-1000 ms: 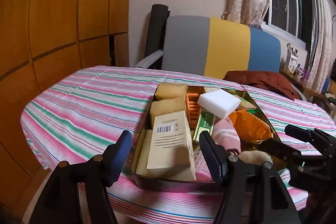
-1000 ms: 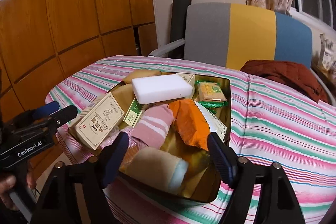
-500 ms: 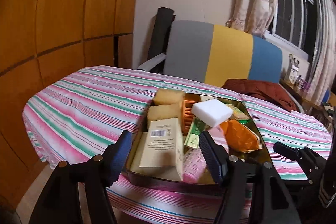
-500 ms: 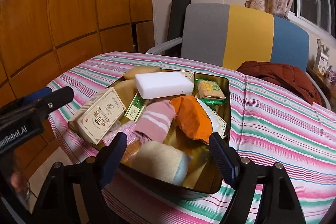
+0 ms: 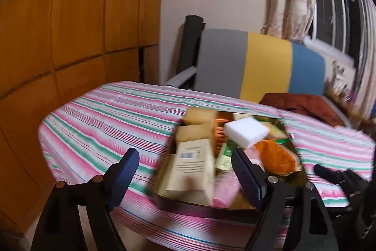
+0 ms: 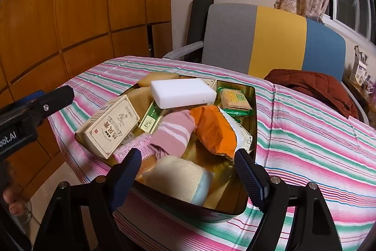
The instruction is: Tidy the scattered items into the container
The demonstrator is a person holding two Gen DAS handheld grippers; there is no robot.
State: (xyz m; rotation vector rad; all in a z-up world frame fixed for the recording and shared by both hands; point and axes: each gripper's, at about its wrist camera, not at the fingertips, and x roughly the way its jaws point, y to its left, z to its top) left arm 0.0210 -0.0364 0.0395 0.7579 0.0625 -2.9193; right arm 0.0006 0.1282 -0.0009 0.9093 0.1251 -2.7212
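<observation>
Tools (image 6: pixel 185 178) open, just before container (image 6: pixel 255 109)

the tin (image 6: pixel 255 114) looks like glossy gold metal, its inner wall mirroring the contents. the tablecloth (image 6: pixel 305 133) is soft striped cloth, faintly quilted. the sponge (image 6: pixel 183 92) is matt white foam. the box (image 6: pixel 110 126) is matt printed cardboard. the orange packet (image 6: pixel 216 131) is crinkly, slightly shiny wrap. the wall panels (image 6: pixel 82 4) are smooth varnished wood.
</observation>
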